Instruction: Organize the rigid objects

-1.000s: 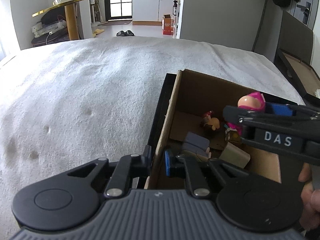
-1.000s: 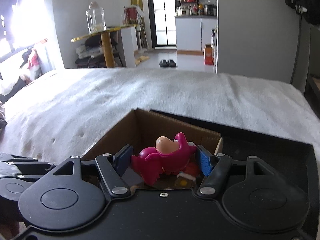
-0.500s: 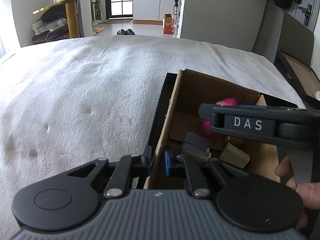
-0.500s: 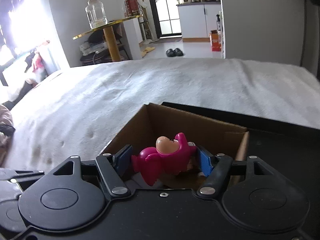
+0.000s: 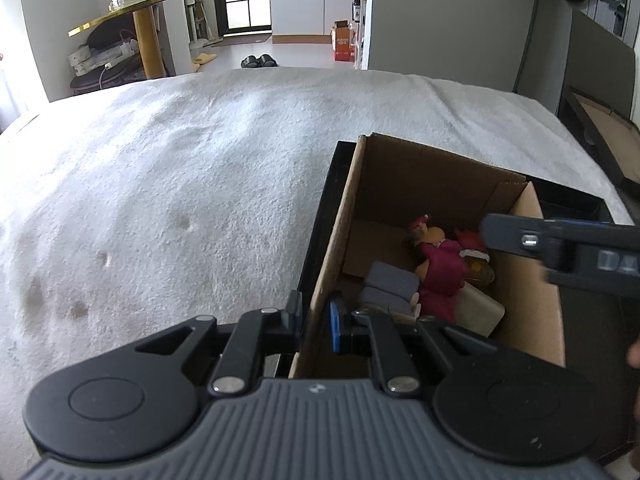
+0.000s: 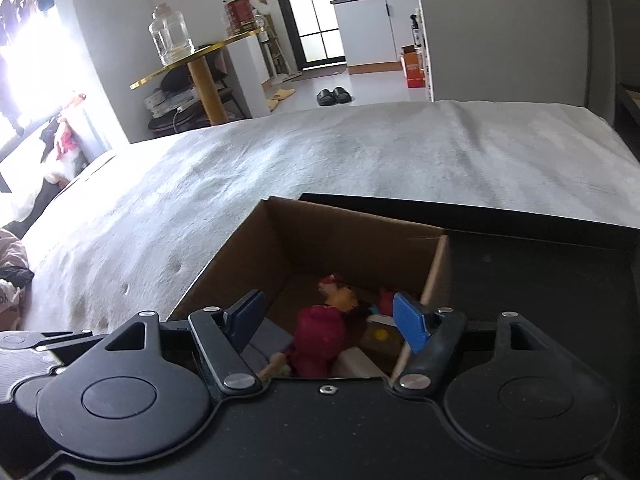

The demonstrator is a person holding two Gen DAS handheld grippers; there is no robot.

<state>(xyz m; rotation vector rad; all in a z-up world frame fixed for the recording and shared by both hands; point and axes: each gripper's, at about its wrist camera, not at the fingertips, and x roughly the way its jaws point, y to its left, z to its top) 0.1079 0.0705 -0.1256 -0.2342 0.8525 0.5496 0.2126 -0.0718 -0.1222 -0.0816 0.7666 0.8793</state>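
Observation:
An open cardboard box [image 5: 352, 216] sits in a black tray on the white bed; it also shows in the right wrist view [image 6: 352, 240]. My left gripper [image 5: 316, 316] is shut on the box's left wall. The pink toy figure [image 5: 442, 270] lies inside the box among other small toys; the right wrist view shows it too [image 6: 320, 338]. My right gripper [image 6: 328, 320] is open above the box, empty, with the pink toy below and between its fingers. It reaches in from the right in the left wrist view [image 5: 520, 236].
A grey block [image 5: 390, 280] and a beige block [image 5: 480, 312] lie in the box. The black tray [image 6: 540, 264] extends to the right. White bedding [image 5: 180, 184] spreads left and ahead. A gold side table [image 6: 200, 64] with a glass jar stands beyond.
My right gripper opened and let go of the pink toy, which dropped into the box. The left gripper kept its hold on the box wall.

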